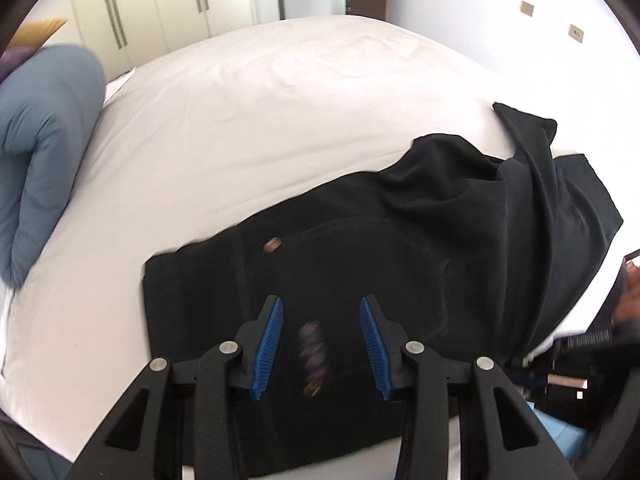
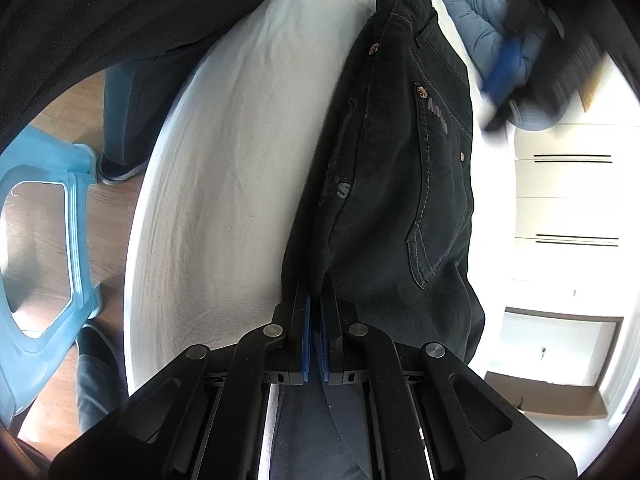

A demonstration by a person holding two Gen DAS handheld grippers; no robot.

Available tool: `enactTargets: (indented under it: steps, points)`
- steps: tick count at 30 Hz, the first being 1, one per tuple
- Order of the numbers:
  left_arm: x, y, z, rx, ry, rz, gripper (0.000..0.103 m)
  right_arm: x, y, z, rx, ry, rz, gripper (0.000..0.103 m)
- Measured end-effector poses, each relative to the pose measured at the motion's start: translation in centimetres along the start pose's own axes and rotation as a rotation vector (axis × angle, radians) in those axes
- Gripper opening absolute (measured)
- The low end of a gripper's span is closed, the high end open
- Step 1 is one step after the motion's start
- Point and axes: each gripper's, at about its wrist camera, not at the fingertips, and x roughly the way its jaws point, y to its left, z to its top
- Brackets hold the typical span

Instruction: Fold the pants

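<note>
While the black pants (image 1: 360, 240) lie across the white bed (image 1: 260, 100), their waist part is flat under the left claw (image 1: 321, 336) and the legs run away toward 2 o'clock in the left wrist view, where the cloth is bunched and lifted. The left claw stands about half open above the waist area; nothing is between its blue pads (image 1: 267, 344), and I cannot tell whether it touches the cloth. A copper rivet (image 1: 271, 245) shows at 11 o'clock from it. In the right wrist view the right claw (image 2: 317, 320) is closed tightly on a fold of the pants, and the cloth rises from it toward 12 o'clock, with the back pocket (image 2: 436, 184) at 1 o'clock. A folded blue duvet (image 1: 44, 140) lies at 9 o'clock on the bed, well apart from the pants.

I judge that the fold is in its early part: one claw holds the leg side up, the other comes to take the waist. The next move probably calls for the left claw to go down on the waistband edge and to close on both layers, then both claws must carry the cloth together so that the halves lie even.
</note>
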Motion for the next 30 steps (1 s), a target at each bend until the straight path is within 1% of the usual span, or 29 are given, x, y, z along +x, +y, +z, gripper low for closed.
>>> enactTargets:
  steps: [2, 3, 4, 5, 6, 7, 8, 9, 10, 11, 12, 13, 14, 16, 18, 19, 20, 21, 22, 23, 26, 29, 30]
  points:
    - [2.6, -1.5, 0.6, 0.021, 0.063, 0.004, 0.043, -0.1, 0.1, 0.0, 0.031, 0.002, -0.014, 0.004]
    - [4.6, -2.1, 0.4, 0.024, 0.113, 0.021, 0.043, -0.3, 0.0, -0.1, 0.057, 0.002, -0.017, 0.004]
    - [6.0, -2.3, 0.2, 0.025, 0.144, 0.042, 0.046, -0.5, -0.1, -0.3, 0.091, 0.001, -0.015, 0.004]
    - [6.7, -2.6, -0.1, 0.009, 0.155, 0.041, 0.047, -0.9, -0.5, -0.6, 0.151, -0.003, 0.000, 0.004]
    - [6.9, -2.4, -0.4, -0.027, 0.135, 0.030, 0.047, -1.3, -0.9, -1.1, 0.210, -0.011, 0.021, 0.004]
    - [6.7, -2.3, -0.5, -0.040, 0.129, 0.026, 0.047, -1.9, -1.6, -1.8, 0.284, -0.023, 0.052, 0.006]
    - [6.5, -2.4, -0.4, -0.035, 0.131, 0.031, 0.047, -2.6, -2.6, -2.9, 0.385, -0.040, 0.109, 0.010]
    - [6.4, -2.6, -0.3, -0.026, 0.138, 0.039, 0.047, -3.2, -3.8, -4.2, 0.502, -0.058, 0.172, 0.020]
    - [6.2, -2.9, 0.0, -0.021, 0.143, 0.050, 0.047, -3.7, -4.8, -5.7, 0.607, -0.072, 0.215, 0.027]
    - [5.8, -3.2, 0.3, -0.024, 0.145, 0.064, 0.047, -4.2, -6.1, -7.8, 0.736, -0.096, 0.250, 0.030]
    - [5.1, -3.4, 0.8, -0.034, 0.132, 0.068, 0.046, -4.6, -7.0, -9.5, 0.828, -0.113, 0.269, 0.041]
    - [4.3, -3.9, 1.4, -0.045, 0.101, 0.049, 0.046, -4.7, -8.1, -11.6, 0.928, -0.125, 0.281, 0.056]
    - [4.0, -4.1, 2.0, -0.052, 0.082, 0.031, 0.046, -4.6, -9.4, -14.2, 1.044, -0.133, 0.284, 0.059]
    - [3.7, -5.8, 3.0, -0.055, 0.063, -0.005, 0.047, -4.0, -11.6, -18.7, 1.233, -0.141, 0.298, 0.059]
    - [4.2, -6.5, 3.2, -0.064, 0.081, -0.040, 0.047, -2.6, -13.9, -24.2, 1.444, -0.112, 0.313, 0.059]
    - [4.9, -6.7, 3.1, -0.067, 0.097, -0.049, 0.047, -2.0, -14.9, -26.4, 1.518, -0.098, 0.307, 0.059]
    - [5.8, -7.2, 2.7, -0.063, 0.127, -0.055, 0.047, -1.5, -16.1, -29.2, 1.613, -0.097, 0.291, 0.059]
    - [6.6, -7.6, 2.3, -0.061, 0.153, -0.061, 0.047, -1.1, -17.1, -31.3, 1.681, -0.106, 0.284, 0.059]
    - [7.0, -7.8, 2.0, -0.064, 0.151, -0.062, 0.047, -0.6, -18.1, -33.3, 1.745, -0.109, 0.283, 0.059]
    - [6.9, -7.8, 1.8, -0.076, 0.136, -0.064, 0.047, 0.2, -19.2, -35.7, 1.814, -0.090, 0.272, 0.059]
    - [6.3, -7.0, 1.2, -0.118, 0.131, -0.095, 0.047, 2.5, -22.3, -39.8, 1.942, -0.056, 0.266, 0.059]
    - [6.4, -6.6, 0.7, -0.111, 0.121, -0.102, 0.047, 6.1, -24.4, -42.7, 2.069, -0.047, 0.322, 0.059]
    - [6.6, -6.6, 0.7, -0.116, 0.119, -0.105, 0.047, 7.2, -24.9, -43.4, 2.099, -0.021, 0.317, 0.059]
